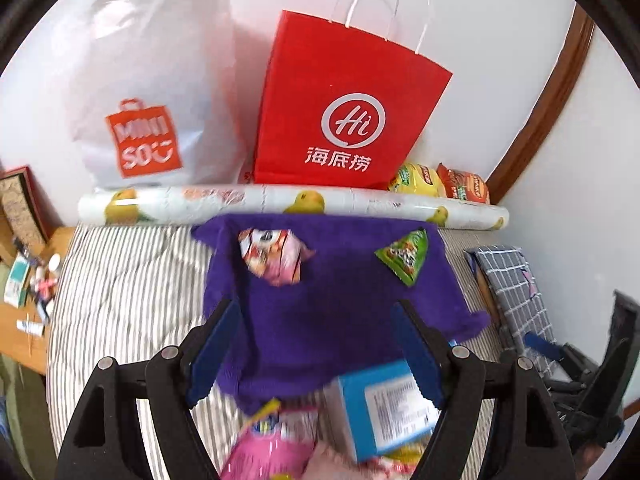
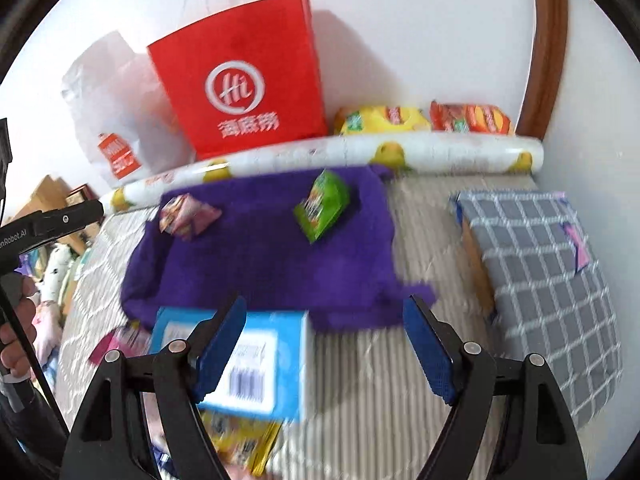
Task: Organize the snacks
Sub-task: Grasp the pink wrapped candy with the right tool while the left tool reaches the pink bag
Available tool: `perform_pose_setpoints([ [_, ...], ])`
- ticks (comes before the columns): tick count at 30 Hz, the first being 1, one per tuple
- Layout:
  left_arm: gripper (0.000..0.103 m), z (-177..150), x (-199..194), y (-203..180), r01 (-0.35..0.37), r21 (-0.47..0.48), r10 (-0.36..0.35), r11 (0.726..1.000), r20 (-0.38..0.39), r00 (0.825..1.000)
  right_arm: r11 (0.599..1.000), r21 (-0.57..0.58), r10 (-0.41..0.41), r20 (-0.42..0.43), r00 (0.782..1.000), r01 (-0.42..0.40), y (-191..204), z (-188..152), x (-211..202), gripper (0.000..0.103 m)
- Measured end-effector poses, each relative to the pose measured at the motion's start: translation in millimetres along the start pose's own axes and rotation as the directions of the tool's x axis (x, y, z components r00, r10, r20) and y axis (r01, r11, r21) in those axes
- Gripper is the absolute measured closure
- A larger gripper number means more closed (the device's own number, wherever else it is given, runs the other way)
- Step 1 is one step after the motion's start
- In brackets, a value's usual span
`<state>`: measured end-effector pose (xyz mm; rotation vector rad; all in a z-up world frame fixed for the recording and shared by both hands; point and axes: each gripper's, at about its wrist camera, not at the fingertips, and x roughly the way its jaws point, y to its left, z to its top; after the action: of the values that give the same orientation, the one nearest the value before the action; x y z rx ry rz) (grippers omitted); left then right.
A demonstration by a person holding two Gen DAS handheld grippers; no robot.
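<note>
Both hand-held grippers, left (image 1: 316,344) and right (image 2: 324,344), stood apart and empty as we hovered over the purple cloth (image 1: 340,304) on the bed. We judged the green packet (image 1: 404,256), centre right, light, crinkly, best pinched by its edge.

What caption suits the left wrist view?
Open left gripper above a purple cloth holding two snack packets, red bag behind.

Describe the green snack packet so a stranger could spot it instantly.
Find the red paper bag standing against the wall. Below it a purple towel is spread on the striped bedding. The green snack packet lies on the towel's right side, the only green thing there; its neighbour is a pink-and-white packet.
</note>
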<state>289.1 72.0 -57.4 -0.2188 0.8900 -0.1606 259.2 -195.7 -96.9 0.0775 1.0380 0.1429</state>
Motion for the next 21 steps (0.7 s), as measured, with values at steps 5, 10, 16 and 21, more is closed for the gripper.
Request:
perform_pose_setpoints([
  [5,0.026,-30,-27,7,0.0,-0.02,0.0,1.0,0.004,1.0,1.0,-0.029,-0.004,-0.041,0.999,0.003,14,-40,-8,0.023],
  [10,0.026,-58,-45,14,-0.003,-0.045,0.003,0.999,0.008,1.0,0.996,-0.047,0.069,-0.079,0.995,-0.073,25,-82,-12,0.023],
  [16,0.025,-86,-55,17,-0.013,-0.022,0.013,1.0,0.001,1.0,0.991,-0.096,0.082,-0.136,0.987,-0.096,41,-122,-1,0.044],
  [21,0.025,-105,-56,26,-0.015,-0.032,0.014,0.999,-0.036,0.999,0.991,-0.06,0.11,-0.157,0.982,-0.12,38,-133,15,0.059],
])
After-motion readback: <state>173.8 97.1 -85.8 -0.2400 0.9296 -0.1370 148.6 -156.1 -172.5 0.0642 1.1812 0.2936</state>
